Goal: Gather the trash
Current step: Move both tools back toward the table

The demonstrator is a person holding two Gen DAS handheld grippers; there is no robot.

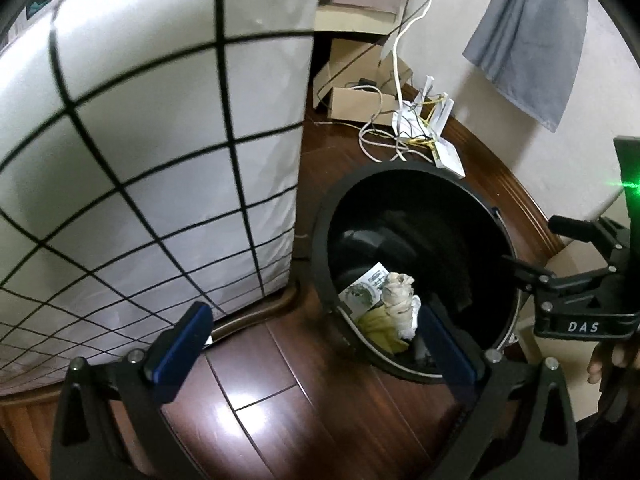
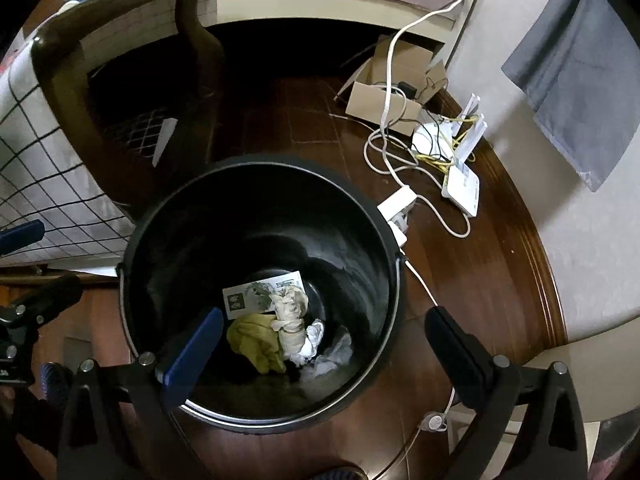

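Left gripper (image 1: 316, 344): jaws spread wide, nothing between them, only dark wooden plank floor (image 1: 256, 408) below. Its left finger hangs in front of the white bedcover with a black grid pattern (image 1: 160, 140); its right finger overlaps the near rim of the round black plastic trash bucket (image 1: 320, 240).

Task items sit at the bottom of that bucket, ahead and right of the left gripper: a printed white-green paper card (image 2: 256, 296), an olive-yellow crumpled rag (image 2: 256, 344), a beige twisted wad of paper (image 2: 292, 316) and white crumpled tissue (image 2: 316, 340).

Right gripper (image 2: 324, 344): jaws spread wide, empty, hovering over the bucket mouth, left finger inside the rim line, right finger outside it over the floor.

Risks, as judgement:
- Either gripper dropping lower could clip the rim and tip or shove the bucket.
- The two grippers are close together at the bucket; they could knock each other.
- Right of the right gripper a thin white cable (image 2: 420, 284) runs just beside the bucket, and farther ahead lies a tangle of white cords around a white router with antennas (image 2: 460, 184); a sideways sweep could snag them.

Writing: "DAS" in white on the right gripper's body, seen in the left wrist view. The card's print is too small to read.
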